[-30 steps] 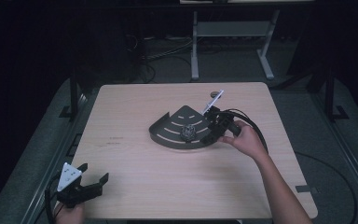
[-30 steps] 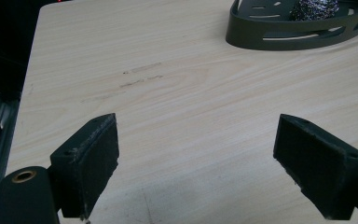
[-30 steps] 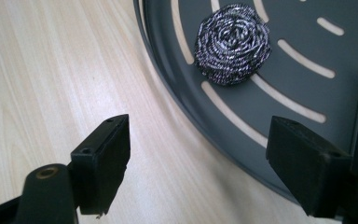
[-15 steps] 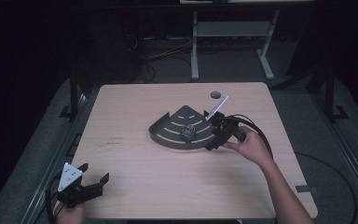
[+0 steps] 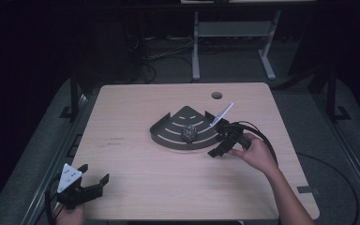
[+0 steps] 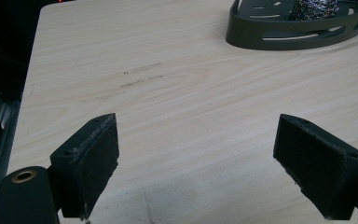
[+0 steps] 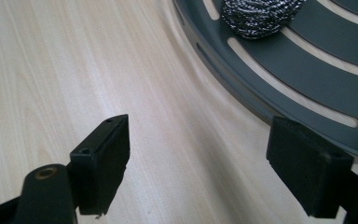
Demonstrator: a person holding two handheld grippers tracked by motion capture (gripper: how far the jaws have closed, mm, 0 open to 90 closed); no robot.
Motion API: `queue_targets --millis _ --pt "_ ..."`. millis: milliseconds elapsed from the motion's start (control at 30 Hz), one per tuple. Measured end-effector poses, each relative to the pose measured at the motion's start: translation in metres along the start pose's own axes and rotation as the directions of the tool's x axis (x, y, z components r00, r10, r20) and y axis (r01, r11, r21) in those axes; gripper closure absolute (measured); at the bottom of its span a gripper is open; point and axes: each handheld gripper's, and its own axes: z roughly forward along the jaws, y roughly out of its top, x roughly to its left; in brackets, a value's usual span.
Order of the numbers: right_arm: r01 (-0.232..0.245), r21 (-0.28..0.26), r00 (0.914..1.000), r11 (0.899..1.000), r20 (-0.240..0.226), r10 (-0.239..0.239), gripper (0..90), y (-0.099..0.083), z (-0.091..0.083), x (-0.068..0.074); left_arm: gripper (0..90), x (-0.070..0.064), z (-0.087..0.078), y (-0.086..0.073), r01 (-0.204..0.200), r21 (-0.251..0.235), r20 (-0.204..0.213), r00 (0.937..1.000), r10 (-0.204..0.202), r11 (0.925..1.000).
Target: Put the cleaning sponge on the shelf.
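My right gripper [image 5: 223, 140] hovers low at the tray's [image 5: 168, 136] curved rim, jaws spread wide and holding nothing. The scourer [image 5: 189, 133], a ball of steel wool, sits inside the tray near the middle of the table [image 5: 136, 103]. I judge the step is the approach; next I must lift over the rim, which stands in the way. My left gripper [image 5: 86, 187] waits at the near left edge, jaws spread, well apart.

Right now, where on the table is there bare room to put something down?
Bare wood runs from the left gripper up to the slotted corner tray, and along the far edge. It is crowded where the right gripper sits by the tray's steel-wool scourer.
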Motion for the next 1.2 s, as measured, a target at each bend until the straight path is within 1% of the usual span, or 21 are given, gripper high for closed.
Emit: queue_targets --millis 200,233,467,567,700,833,900,1000,1200 --pt "-0.008 0.004 1.0 1.0 -0.004 0.008 21.0 -0.008 0.002 0.002 13.4 0.001 0.0 0.0 0.002 -0.001 0.0 1.0 -0.002 1.0" --pt "-0.006 0.01 1.0 1.0 0.0 0.006 20.9 -0.009 0.003 0.002 13.4 0.001 -0.001 0.0 0.003 -0.001 -0.001 1.0 -0.003 1.0" --pt "-0.006 0.006 1.0 1.0 0.001 0.006 20.9 -0.018 0.003 0.006 13.4 0.0 -0.001 0.0 0.003 -0.001 -0.001 1.0 -0.003 1.0" --pt "-0.009 0.017 1.0 1.0 -0.002 0.009 20.9 -0.022 0.004 0.007 13.4 0.0 0.0 0.0 0.001 0.001 0.0 1.0 -0.001 1.0" --pt "-0.008 0.003 1.0 1.0 0.0 0.008 21.0 -0.028 0.002 0.009 13.4 0.0 0.0 0.0 0.001 -0.001 0.0 1.0 -0.001 1.0" --pt "-0.011 0.004 0.9999 1.0 0.001 0.011 20.9 -0.034 0.003 0.01 13.4 -0.001 0.0 0.0 0.0 0.001 0.001 1.0 0.0 1.0" --pt "-0.016 0.014 0.9999 1.0 0.002 0.016 20.9 -0.036 0.004 0.011 13.4 -0.001 0.0 0.0 -0.003 0.003 0.0 1.0 0.003 1.0" --pt "-0.016 0.008 0.9999 1.0 0.001 0.016 20.9 -0.04 0.004 0.011 13.4 -0.001 0.0 -0.001 0.001 0.0 0.0 1.0 -0.001 1.0" --pt "-0.029 0.006 0.9996 1.0 -0.003 0.029 20.9 -0.049 0.004 0.012 13.4 -0.001 0.0 0.0 -0.003 0.004 0.001 1.0 0.003 1.0"
